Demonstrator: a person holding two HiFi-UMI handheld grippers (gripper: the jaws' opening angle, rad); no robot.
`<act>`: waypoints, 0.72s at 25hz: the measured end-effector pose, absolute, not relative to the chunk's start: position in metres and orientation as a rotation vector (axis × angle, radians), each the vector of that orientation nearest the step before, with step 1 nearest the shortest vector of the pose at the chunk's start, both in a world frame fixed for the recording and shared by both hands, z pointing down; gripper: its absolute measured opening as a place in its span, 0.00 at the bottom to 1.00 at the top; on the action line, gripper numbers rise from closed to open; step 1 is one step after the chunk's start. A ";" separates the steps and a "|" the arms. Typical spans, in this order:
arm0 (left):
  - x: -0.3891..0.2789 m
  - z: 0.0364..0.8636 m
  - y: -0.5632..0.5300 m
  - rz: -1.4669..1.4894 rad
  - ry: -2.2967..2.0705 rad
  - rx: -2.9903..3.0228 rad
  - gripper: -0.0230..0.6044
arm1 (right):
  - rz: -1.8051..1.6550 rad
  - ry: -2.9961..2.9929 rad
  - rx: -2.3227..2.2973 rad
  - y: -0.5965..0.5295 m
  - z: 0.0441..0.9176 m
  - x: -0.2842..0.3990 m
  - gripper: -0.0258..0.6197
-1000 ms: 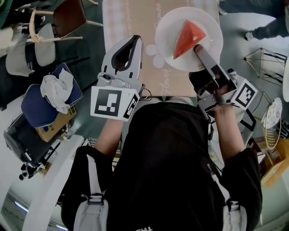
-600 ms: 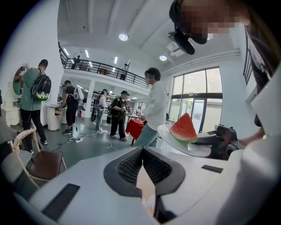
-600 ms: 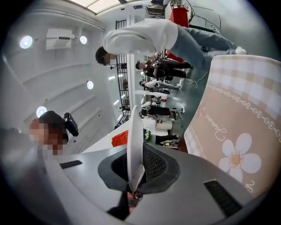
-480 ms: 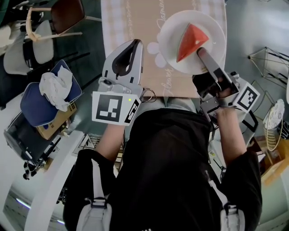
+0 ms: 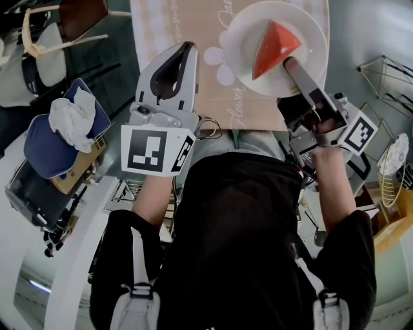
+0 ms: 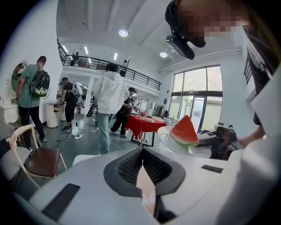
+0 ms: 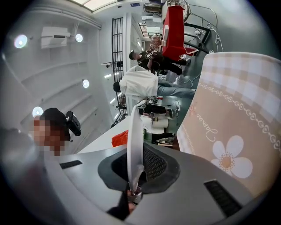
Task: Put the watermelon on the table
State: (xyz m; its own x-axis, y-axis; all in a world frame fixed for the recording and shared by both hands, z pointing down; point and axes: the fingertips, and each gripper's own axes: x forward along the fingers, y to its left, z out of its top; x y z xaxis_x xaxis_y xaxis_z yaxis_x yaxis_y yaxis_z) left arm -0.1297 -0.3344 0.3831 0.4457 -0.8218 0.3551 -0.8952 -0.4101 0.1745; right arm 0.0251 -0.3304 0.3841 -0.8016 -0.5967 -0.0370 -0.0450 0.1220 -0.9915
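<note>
Beige cloth (image 5: 193,38) covered the table (image 5: 147,29), and my right claw (image 5: 290,63) was clamped on the near rim of the plate (image 5: 311,27), which carried the watermelon (image 5: 274,46) over the table's right side. I judged it best to hold the plate level, set it down flat and release only once it rested. My left claw (image 5: 186,48) hung shut and empty to the left; nothing seemed to block the spot, a chair (image 5: 84,13) standing well left.

Red watermelon wedge (image 5: 274,48) on white plate (image 5: 311,27)
</note>
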 end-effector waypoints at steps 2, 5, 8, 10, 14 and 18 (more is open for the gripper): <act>-0.127 0.389 -0.335 0.315 -1.454 2.366 0.06 | -1.728 1.979 -0.621 -0.330 0.389 0.026 0.07; -0.125 0.399 -0.333 0.323 -1.448 2.362 0.06 | -1.743 1.980 -0.625 -0.329 0.400 0.025 0.07; -0.127 0.414 -0.332 0.328 -1.445 2.349 0.06 | -1.752 1.983 -0.611 -0.329 0.411 0.022 0.07; -0.126 0.417 -0.331 0.331 -1.442 2.345 0.06 | -1.750 1.985 -0.601 -0.329 0.412 0.022 0.07; -0.128 0.421 -0.328 0.337 -1.445 2.329 0.06 | -1.758 1.988 -0.608 -0.328 0.415 0.021 0.07; -0.131 0.429 -0.328 0.341 -1.457 2.315 0.06 | -1.768 1.997 -0.610 -0.327 0.427 0.021 0.07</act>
State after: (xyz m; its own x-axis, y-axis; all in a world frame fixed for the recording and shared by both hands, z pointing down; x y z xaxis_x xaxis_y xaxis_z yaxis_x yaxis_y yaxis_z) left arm -0.1308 -0.3278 0.4294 0.4320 -0.8090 0.3986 -0.9019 -0.3883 0.1893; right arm 0.0211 -0.3270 0.4268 -0.8235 -0.5672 -0.0113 -0.0574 0.1033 -0.9930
